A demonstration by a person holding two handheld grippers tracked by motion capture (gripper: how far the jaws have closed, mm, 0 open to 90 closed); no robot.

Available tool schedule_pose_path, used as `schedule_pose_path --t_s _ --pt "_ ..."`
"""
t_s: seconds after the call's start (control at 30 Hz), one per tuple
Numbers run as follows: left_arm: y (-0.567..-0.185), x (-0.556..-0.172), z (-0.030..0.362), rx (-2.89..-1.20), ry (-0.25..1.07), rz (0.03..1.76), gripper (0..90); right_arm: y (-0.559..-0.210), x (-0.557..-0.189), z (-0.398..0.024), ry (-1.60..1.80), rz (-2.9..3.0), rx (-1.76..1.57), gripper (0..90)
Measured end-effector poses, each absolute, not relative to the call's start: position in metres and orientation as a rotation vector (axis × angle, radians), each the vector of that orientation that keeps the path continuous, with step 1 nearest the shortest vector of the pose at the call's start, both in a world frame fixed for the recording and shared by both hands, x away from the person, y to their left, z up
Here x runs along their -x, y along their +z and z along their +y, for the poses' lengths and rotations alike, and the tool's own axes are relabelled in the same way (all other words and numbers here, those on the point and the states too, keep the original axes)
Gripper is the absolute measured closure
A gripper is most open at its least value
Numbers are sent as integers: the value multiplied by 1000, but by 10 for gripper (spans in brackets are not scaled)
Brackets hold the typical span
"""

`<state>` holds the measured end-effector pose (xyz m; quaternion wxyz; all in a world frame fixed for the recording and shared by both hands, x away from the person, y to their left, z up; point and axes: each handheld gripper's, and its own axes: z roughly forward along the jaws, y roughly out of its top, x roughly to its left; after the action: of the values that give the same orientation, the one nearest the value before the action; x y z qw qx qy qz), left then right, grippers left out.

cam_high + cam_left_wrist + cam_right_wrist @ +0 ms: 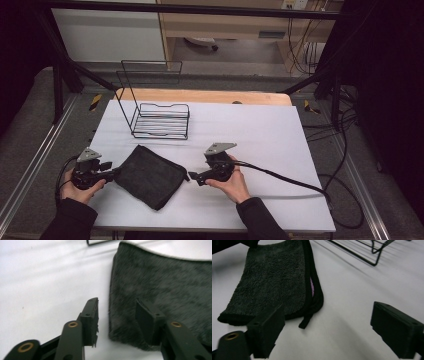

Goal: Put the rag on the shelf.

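Observation:
A dark grey folded towel (150,175) lies at the front left of the white table (260,135). My left gripper (114,174) is at its left corner. In the left gripper view the left gripper (117,302) straddles the towel's (162,282) edge, one jaw over the bare table, the other above the pile, with a gap between pads and cloth. My right gripper (194,177) sits just right of the towel, pointing at it. In the right gripper view the right gripper (328,315) stands wide open and empty, the towel (272,277) and its black hem loop (305,321) ahead.
A black wire rack (160,120) with a tall back frame stands behind the towel at the table's back left; its base wires (372,252) cross the right gripper view's top. A cable (280,177) trails right from my right gripper. Metal rails flank the table.

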<state>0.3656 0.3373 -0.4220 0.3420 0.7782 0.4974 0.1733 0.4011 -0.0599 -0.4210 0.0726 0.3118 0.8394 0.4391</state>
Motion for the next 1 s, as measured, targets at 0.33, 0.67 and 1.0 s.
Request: schedule_pose_path --t_s 0.33,0.67,1.0 --pt "-431 -367 337 -2104 379 1261 669 -444 -419 -19 1268 2601 -938 302" --pt "-436 -368 338 -2109 346 1268 682 -454 -425 -9 1290 2666 -968 491" --pt "-438 -370 342 -2081 294 1267 723 -454 -427 -9 1320 2745 -1027 679"
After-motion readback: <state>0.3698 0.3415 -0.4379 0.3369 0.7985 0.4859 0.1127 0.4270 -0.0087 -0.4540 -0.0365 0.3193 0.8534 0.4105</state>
